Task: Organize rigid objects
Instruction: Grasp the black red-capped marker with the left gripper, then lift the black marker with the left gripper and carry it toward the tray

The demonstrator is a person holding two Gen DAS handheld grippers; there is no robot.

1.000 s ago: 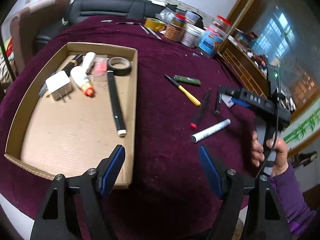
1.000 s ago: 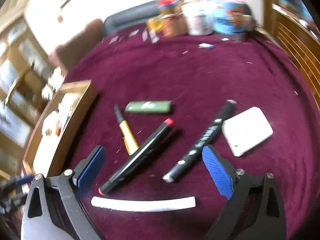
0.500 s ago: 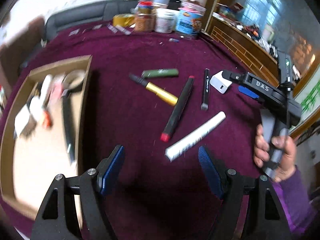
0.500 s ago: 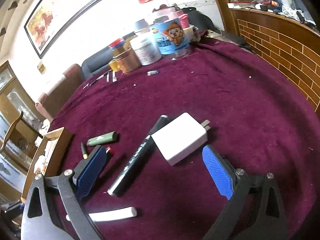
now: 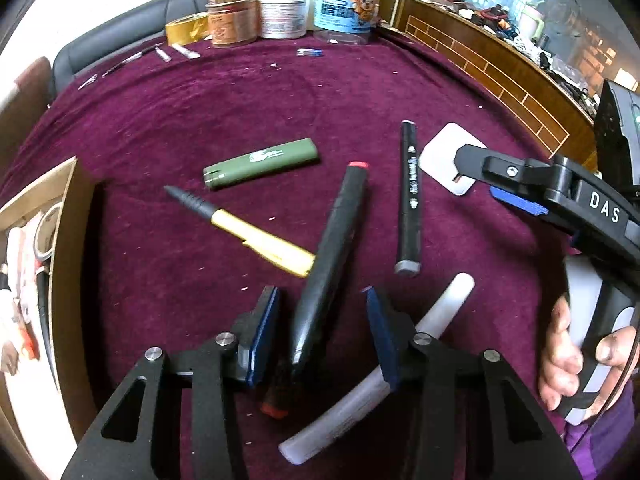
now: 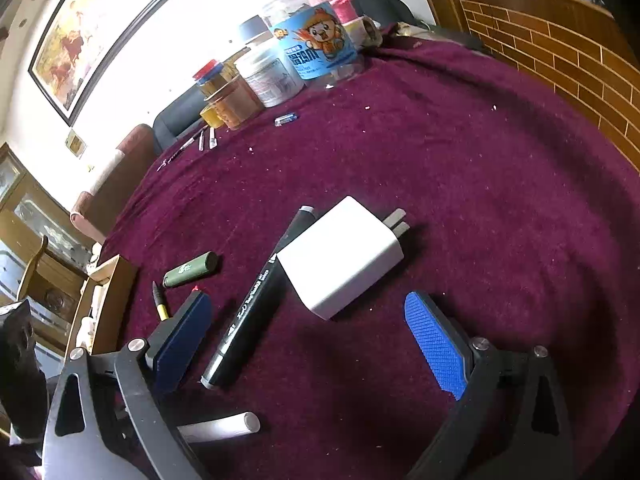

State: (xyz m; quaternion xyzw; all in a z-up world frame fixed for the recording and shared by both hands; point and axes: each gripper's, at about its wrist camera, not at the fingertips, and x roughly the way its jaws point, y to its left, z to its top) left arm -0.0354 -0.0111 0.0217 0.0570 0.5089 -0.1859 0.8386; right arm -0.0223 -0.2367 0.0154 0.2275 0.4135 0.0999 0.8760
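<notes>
My left gripper (image 5: pixel 324 332) is open and straddles the lower half of a black marker with red ends (image 5: pixel 328 264) lying on the maroon cloth. A white tube (image 5: pixel 360 392) passes under its right finger. A yellow-and-black pen (image 5: pixel 248 232), a green lighter (image 5: pixel 260 163) and a black marker with a grey tip (image 5: pixel 410 196) lie just beyond. My right gripper (image 6: pixel 312 344) is open and hovers over the white charger (image 6: pixel 340 258), which also shows in the left wrist view (image 5: pixel 444 156). The grey-tipped marker (image 6: pixel 256 304) lies between its fingers.
A cardboard tray (image 5: pixel 68 240) holding sorted items sits at the left edge; it also shows in the right wrist view (image 6: pixel 104 300). Jars and tubs (image 5: pixel 280 8) and a tape roll (image 5: pixel 186 28) stand at the table's far edge. A brick-pattern wall (image 6: pixel 560 60) borders the right.
My left gripper has swung right from the tray, dropped low over the red-ended marker and narrowed its opening. My right gripper has moved right to sit over the white charger.
</notes>
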